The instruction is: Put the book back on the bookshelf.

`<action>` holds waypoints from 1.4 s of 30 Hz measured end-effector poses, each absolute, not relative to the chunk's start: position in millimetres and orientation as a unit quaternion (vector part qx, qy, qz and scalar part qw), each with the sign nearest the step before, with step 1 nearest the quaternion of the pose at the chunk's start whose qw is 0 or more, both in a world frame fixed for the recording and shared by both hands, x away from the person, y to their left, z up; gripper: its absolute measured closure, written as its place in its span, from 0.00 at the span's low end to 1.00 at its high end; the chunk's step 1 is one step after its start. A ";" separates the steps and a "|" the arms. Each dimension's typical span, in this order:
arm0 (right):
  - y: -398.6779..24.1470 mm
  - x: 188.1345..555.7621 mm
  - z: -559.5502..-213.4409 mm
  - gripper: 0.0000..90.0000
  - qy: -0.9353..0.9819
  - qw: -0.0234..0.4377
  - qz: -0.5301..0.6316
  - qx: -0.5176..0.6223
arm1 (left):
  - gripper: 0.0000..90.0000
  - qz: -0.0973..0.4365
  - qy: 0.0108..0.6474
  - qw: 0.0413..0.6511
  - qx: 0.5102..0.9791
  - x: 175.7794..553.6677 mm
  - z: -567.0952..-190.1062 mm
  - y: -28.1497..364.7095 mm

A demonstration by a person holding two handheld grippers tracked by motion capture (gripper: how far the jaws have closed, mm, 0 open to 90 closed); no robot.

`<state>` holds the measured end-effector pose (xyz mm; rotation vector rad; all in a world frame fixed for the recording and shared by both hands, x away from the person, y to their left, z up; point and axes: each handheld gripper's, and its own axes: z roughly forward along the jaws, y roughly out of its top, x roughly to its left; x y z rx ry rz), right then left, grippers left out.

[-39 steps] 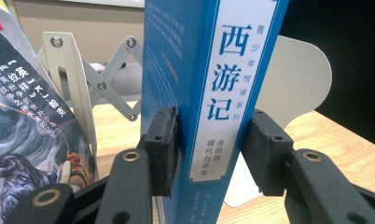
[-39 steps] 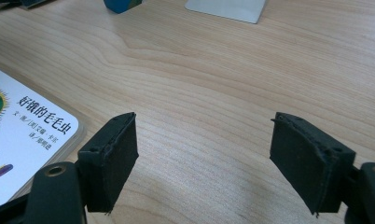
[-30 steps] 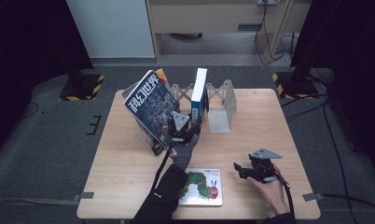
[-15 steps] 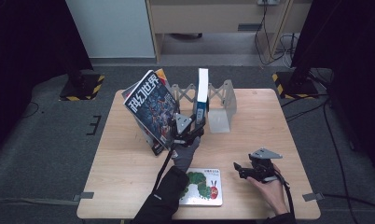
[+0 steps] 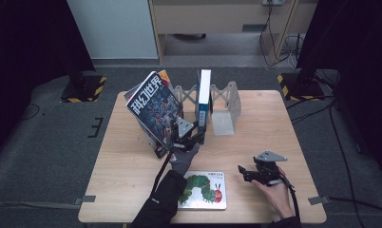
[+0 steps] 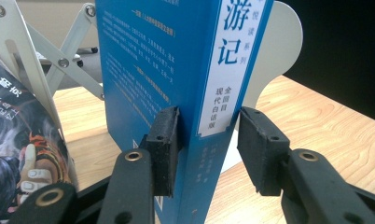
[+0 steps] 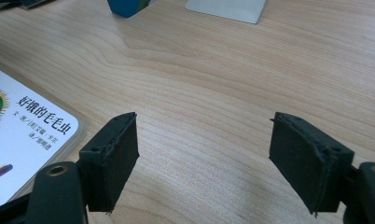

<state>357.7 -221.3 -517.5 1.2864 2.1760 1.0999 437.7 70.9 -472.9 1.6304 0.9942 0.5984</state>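
A blue book [image 5: 205, 92] stands upright in the grey folding rack [image 5: 184, 95] at the back of the table. My left gripper [image 5: 198, 130] reaches level to its lower spine. In the left gripper view the blue book [image 6: 143, 70] sits between the jaws of that gripper [image 6: 206, 135]. One pad [image 6: 164, 140] lies against the cover, and the other pad [image 6: 262, 149] stands a sliver off the spine. These jaws have just been closing a little. Near the front right, my right gripper [image 5: 243, 172] rests open over bare wood, with nothing between its jaws [image 7: 202, 158].
A dark magazine [image 5: 153, 111] leans in the rack, left of the blue book. A pale bookend [image 5: 224, 121] stands right of it. A caterpillar picture book [image 5: 203, 189] lies flat at the front edge, by my left forearm. The wooden table [image 5: 265, 128] has room at the right.
The blue book has come from a slight lean to standing straight, and my left gripper has shifted slightly with it. The right gripper has stayed where it was.
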 end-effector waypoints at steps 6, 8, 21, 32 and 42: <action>-221.2 357.5 -517.2 0.27 0.773 0.190 0.393 0.460 | 0.64 0.255 0.428 0.539 0.679 436.9 -469.8 63.3; -221.3 357.5 -517.0 0.27 0.772 0.189 0.394 0.462 | 0.64 0.248 0.432 0.545 0.674 437.5 -468.5 61.7; -222.2 357.5 -516.6 0.27 0.773 0.192 0.395 0.458 | 0.63 0.244 0.437 0.550 0.669 438.7 -463.2 51.6; -222.1 357.2 -516.5 0.27 0.774 0.193 0.394 0.457 | 0.65 0.235 0.432 0.552 0.674 433.8 -473.2 59.6; -223.1 356.5 -513.4 0.26 0.768 0.196 0.402 0.459 | 0.57 0.247 0.392 0.544 0.700 417.4 -461.4 72.9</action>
